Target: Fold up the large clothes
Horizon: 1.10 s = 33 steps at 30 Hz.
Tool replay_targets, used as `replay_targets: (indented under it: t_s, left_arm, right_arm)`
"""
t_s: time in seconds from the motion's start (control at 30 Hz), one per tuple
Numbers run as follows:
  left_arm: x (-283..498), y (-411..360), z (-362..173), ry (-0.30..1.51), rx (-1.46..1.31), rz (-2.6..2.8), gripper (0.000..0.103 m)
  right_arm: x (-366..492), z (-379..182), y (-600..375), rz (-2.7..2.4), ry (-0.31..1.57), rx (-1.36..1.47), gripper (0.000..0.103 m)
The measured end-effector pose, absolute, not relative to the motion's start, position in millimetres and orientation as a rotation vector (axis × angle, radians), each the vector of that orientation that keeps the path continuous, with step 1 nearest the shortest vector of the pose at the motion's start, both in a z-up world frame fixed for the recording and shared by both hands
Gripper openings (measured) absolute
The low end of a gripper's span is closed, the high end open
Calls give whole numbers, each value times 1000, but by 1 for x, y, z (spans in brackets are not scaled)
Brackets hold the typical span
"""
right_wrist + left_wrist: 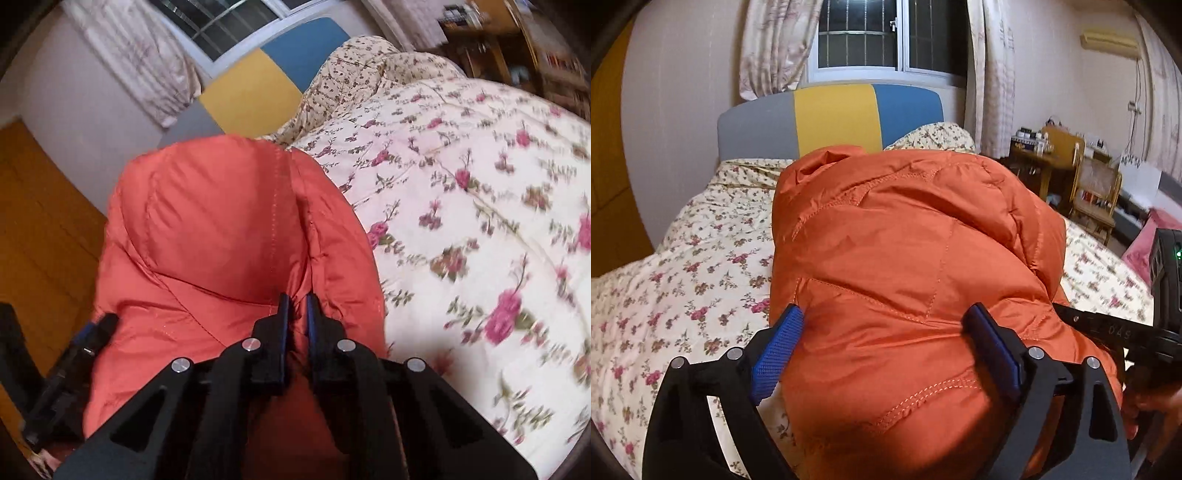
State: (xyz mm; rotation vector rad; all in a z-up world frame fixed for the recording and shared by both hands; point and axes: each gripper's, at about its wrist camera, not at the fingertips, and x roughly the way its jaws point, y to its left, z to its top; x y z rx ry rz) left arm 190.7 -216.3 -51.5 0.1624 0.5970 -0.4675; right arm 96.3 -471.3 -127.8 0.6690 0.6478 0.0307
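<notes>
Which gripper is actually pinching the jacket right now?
The right gripper: jaws nearly shut on a jacket fold. The left gripper stands wide open around it.

- right gripper (1108, 328): embossed marks on its black finger at 3 o'clock in the left wrist view, roughly "0 4 S", faint, not sure
- orange jacket (905, 266), floral bedspread (480, 221): no readable label or print
- nothing else legible in either view

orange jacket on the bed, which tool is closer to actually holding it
Right. The right tool is shut on a fold of the orange jacket. The left tool stands wide open with the jacket's bulk between its pads, apparently not clamping it.
</notes>
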Motion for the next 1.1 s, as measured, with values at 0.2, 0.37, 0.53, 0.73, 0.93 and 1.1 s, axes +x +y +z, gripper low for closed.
replay_targets:
  t_s: [0.2, 0.37, 0.53, 0.73, 0.93, 1.1]
  left_arm:
    - [207, -201, -40, 653, 96, -472, 91]
    - [237, -205, -29, 655, 68, -408, 91]
    - [265, -217, -21, 690, 66, -345, 91]
    - [292, -224, -29, 738, 42, -289, 93]
    - [306, -235, -45, 780, 33, -285, 100]
    - [314, -239, -57, 786, 36, -282, 100]
  right_arm:
    - [76, -47, -459, 9, 456, 489, 35]
    - [120, -6, -428, 84, 493, 385, 27]
    - [191, -12, -414, 66, 583, 313, 23]
    - [230, -60, -427, 33, 647, 314, 21]
    - [244, -84, -445, 13, 662, 385, 21]
    - [250, -96, -449, 10, 675, 413, 21]
